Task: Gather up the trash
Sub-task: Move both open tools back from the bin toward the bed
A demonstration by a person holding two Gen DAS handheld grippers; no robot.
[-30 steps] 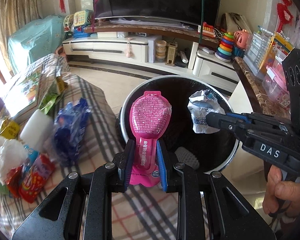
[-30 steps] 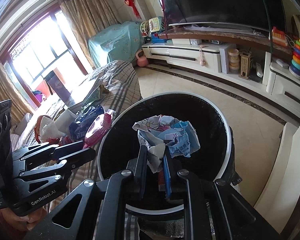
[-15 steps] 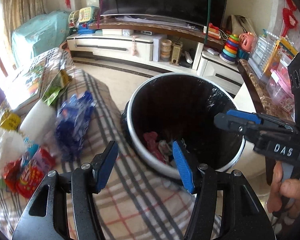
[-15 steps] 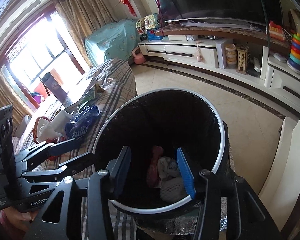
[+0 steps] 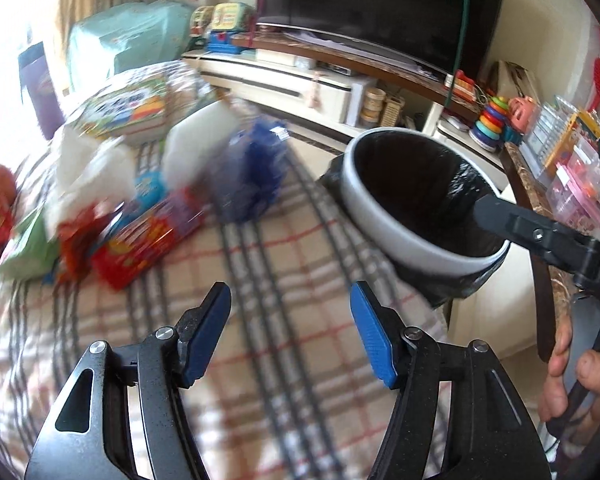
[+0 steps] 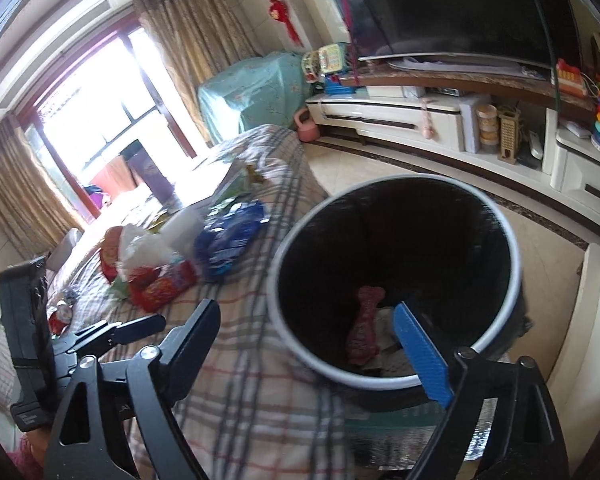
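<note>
left tongs (image 5: 290, 326): opening, nothing between, hovering over the plaid cloth (image 5: 300, 272) | right tongs (image 6: 316, 344): opening wide, empty, at the bin's near rim | bin (image 6: 512, 264): black-lined, standing right of the cloth, pink wrapper (image 6: 364, 324) lying inside | trash (image 5: 148, 240): blurred packets and blue bag (image 5: 248, 176) lying far left on the cloth

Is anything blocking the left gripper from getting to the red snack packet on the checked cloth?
Nothing visible is. The left gripper is empty, its jaws opening, and only bare checked cloth lies between it and the red snack packet. The blue bag and white tissues sit beside and behind the packet, not in front.
</note>
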